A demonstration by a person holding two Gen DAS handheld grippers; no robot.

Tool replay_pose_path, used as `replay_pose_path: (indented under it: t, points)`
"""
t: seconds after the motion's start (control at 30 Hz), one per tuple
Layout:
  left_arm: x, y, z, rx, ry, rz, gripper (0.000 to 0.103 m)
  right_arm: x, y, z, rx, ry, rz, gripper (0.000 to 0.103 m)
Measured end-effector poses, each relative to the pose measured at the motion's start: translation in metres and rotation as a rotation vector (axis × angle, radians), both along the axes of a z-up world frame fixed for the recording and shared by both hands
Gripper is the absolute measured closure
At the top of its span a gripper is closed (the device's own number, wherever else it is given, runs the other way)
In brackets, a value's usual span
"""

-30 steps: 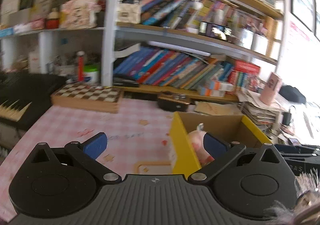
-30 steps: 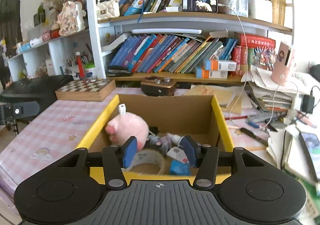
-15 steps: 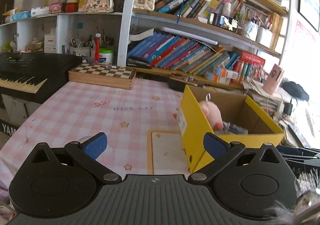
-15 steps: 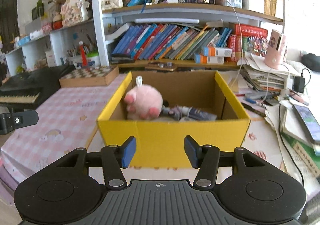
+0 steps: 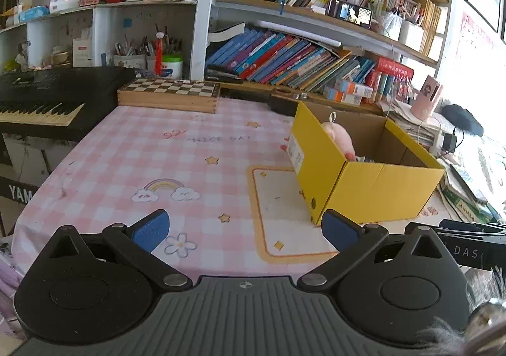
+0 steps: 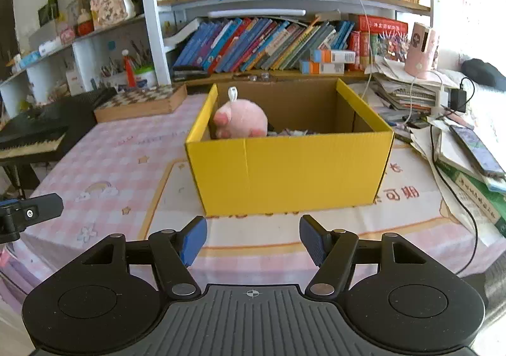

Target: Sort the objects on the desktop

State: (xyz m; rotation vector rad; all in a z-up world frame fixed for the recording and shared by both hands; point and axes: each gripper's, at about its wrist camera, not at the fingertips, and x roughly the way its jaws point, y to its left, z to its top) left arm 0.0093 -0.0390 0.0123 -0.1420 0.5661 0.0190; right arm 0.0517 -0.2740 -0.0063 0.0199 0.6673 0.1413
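A yellow cardboard box (image 6: 291, 172) (image 5: 379, 191) stands open-topped on the pink checked tablecloth (image 5: 142, 160). Inside it a pink plush toy (image 6: 241, 118) (image 5: 340, 136) leans against the left wall, with small items beside it mostly hidden by the front wall. My right gripper (image 6: 253, 239) hangs in front of the box, short of its front wall, its jaws opening with nothing between them. My left gripper (image 5: 245, 226) is open wide over the cloth near the table's front edge, left of the box, holding nothing.
A chessboard box (image 5: 167, 93) and a black keyboard (image 5: 41, 100) sit at the back left. Bookshelves (image 6: 268, 39) run behind the table. Stacked papers, books and cables (image 6: 458, 134) crowd the right side. A pale printed mat (image 6: 316, 223) lies under the box.
Both grippers have pulled back from the box toward the table's front edge. The right gripper came out of the box and its jaws have spread wider. The left stayed open.
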Motion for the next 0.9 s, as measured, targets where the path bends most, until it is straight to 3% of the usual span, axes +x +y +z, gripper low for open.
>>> replay_pose_path:
  t: [0.13, 0.47, 0.9]
  points:
    - [-0.006, 0.007, 0.0, 0.007, 0.005, -0.007, 0.0, -0.007, 0.009, 0.0, -0.012, 0.007, -0.012, 0.035]
    - [-0.017, 0.023, -0.004, -0.011, 0.036, -0.029, 0.0, -0.024, 0.029, 0.0, -0.029, 0.011, -0.023, 0.019]
    - [-0.023, 0.032, -0.008, -0.02, 0.067, -0.07, 0.0, -0.037, 0.038, 0.001, -0.022, 0.014, -0.028, 0.018]
